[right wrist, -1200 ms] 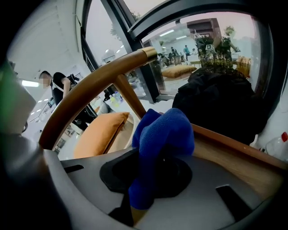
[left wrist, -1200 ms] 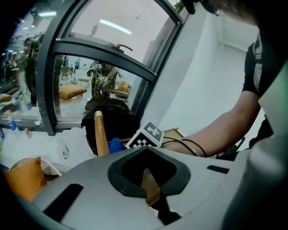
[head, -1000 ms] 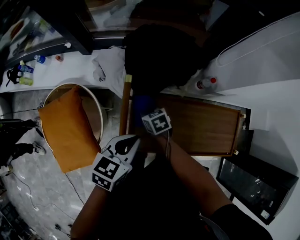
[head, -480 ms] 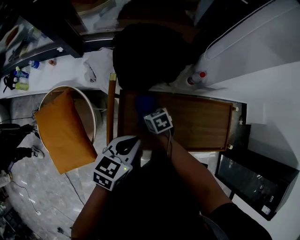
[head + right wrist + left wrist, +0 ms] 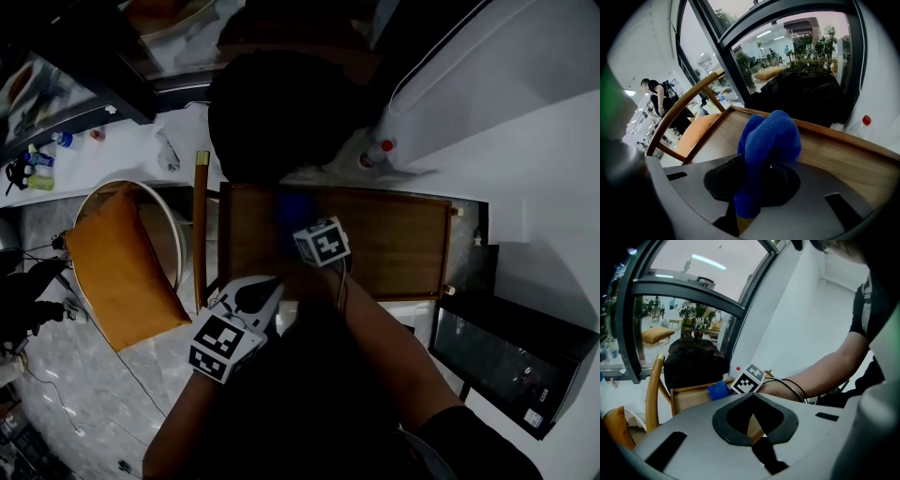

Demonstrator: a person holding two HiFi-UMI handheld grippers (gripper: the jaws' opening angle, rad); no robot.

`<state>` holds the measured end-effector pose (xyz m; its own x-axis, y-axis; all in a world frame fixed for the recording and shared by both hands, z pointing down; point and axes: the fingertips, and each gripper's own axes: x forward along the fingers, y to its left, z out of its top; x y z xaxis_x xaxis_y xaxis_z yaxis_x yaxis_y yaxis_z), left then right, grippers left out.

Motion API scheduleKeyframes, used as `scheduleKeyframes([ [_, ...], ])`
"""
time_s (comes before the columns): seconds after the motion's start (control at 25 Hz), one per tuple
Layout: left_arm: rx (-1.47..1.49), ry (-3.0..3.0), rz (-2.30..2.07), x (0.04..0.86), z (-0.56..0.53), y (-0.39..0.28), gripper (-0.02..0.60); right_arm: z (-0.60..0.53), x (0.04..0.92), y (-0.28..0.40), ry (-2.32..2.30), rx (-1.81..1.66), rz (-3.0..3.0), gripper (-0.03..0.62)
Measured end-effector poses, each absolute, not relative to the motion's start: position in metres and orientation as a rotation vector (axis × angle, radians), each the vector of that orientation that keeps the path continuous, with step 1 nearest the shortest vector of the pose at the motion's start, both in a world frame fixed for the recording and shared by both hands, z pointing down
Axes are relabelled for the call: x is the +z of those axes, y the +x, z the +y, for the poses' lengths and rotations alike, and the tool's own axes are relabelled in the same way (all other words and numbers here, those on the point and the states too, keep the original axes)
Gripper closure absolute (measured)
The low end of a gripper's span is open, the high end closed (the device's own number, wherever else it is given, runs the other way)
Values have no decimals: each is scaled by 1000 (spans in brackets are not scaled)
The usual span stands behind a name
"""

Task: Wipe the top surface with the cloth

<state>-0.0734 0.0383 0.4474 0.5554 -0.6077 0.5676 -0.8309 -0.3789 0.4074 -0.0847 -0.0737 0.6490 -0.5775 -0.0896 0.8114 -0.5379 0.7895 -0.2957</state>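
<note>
The wooden top (image 5: 394, 246) lies in the middle of the head view. A blue cloth (image 5: 292, 208) rests on its left part, and my right gripper (image 5: 302, 225) is shut on it. In the right gripper view the cloth (image 5: 766, 140) bulges up from between the jaws over the wood (image 5: 848, 161). My left gripper (image 5: 268, 287) hovers by the top's near left edge, shut with nothing in it. The left gripper view shows the wooden top (image 5: 689, 399), the cloth (image 5: 718, 390) and the right gripper's marker cube (image 5: 749, 378) ahead of the left gripper (image 5: 753, 441).
A black bundle (image 5: 281, 112) sits at the top's far edge beside a red-capped bottle (image 5: 375, 153). A wooden chair rail (image 5: 200, 225) runs along the left side, with an orange cushion (image 5: 117, 267) beyond it. A black box (image 5: 511, 361) stands at lower right.
My right gripper has slid the cloth rightwards along the top, away from its left edge. The head view has shifted, so the scene sits further left. My left gripper has hardly moved.
</note>
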Motion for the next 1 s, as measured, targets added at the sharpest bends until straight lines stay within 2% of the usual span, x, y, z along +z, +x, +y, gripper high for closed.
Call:
scheduleKeyframes([
  [1.0, 480, 2200, -1016, 448, 5, 32, 577, -122, 647, 59, 608, 713, -2080, 513],
])
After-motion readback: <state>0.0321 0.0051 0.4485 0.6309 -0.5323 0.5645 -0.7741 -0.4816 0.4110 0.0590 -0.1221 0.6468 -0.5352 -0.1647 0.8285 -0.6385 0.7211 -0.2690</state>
